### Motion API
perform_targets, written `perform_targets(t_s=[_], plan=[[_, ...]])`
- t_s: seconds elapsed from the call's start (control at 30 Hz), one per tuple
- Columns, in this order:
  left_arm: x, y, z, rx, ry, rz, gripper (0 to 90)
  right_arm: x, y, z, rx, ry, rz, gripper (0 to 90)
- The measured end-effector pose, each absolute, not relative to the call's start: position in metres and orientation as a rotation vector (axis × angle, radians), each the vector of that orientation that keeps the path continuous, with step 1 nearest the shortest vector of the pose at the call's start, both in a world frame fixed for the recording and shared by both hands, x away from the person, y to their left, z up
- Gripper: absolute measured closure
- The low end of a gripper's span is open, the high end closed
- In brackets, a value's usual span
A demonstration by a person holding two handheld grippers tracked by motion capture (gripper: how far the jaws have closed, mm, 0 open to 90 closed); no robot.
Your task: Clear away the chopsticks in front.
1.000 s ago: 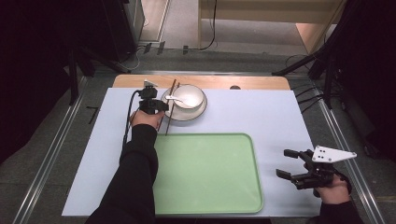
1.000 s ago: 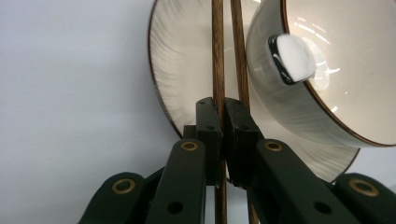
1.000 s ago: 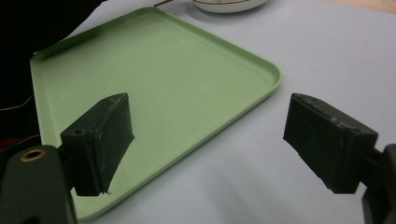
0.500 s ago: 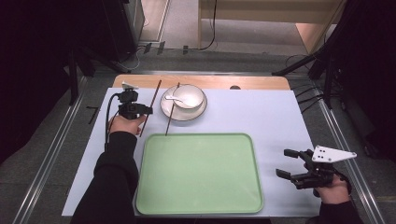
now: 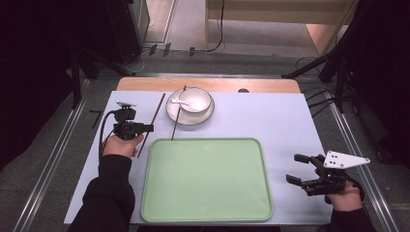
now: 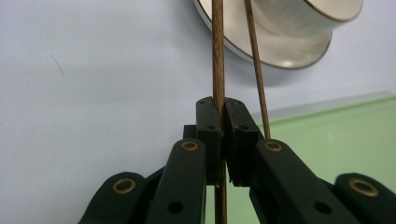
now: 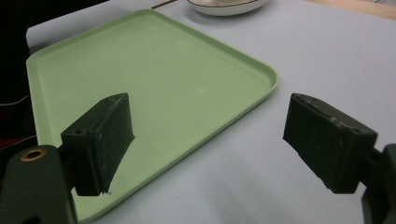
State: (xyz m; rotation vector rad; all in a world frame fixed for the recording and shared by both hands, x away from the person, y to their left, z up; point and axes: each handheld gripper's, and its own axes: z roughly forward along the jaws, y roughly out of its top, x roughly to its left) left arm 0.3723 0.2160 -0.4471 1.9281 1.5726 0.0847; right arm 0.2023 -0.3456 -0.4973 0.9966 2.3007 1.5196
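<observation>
My left gripper (image 5: pixel 148 128) is shut on a dark wooden chopstick (image 5: pixel 155 113) and holds it left of the bowl, slanting over the table. Along its own jaws, the left gripper (image 6: pixel 221 135) pinches that chopstick (image 6: pixel 217 56) between its pads. A second chopstick (image 5: pixel 178 116) lies across the white bowl (image 5: pixel 198 101) and its plate (image 5: pixel 193 120), its near tip at the tray's far edge. A white spoon (image 5: pixel 180 102) rests in the bowl. My right gripper (image 5: pixel 303 172) stands open at the table's right front, beside the green tray (image 5: pixel 205 181), with nothing between its jaws (image 7: pixel 205 140).
The tray (image 7: pixel 154 79) takes up the middle front of the pale blue table mat (image 5: pixel 270 121). A wooden strip (image 5: pixel 212 84) runs along the far edge. Metal rails (image 5: pixel 348 140) flank the table.
My left gripper has moved left and toward me, away from the bowl, carrying one chopstick with it. The other chopstick stays on the bowl. The right gripper has not moved.
</observation>
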Motion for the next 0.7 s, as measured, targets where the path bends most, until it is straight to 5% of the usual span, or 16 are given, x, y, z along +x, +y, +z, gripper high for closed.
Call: perform_targets(t_s=[0.7], plan=[[0.288,0.222,-0.469,1.884,1.545,0.051,86.5,0.203,-0.343,-0.496,0.983,2.296,1.524,16.1]])
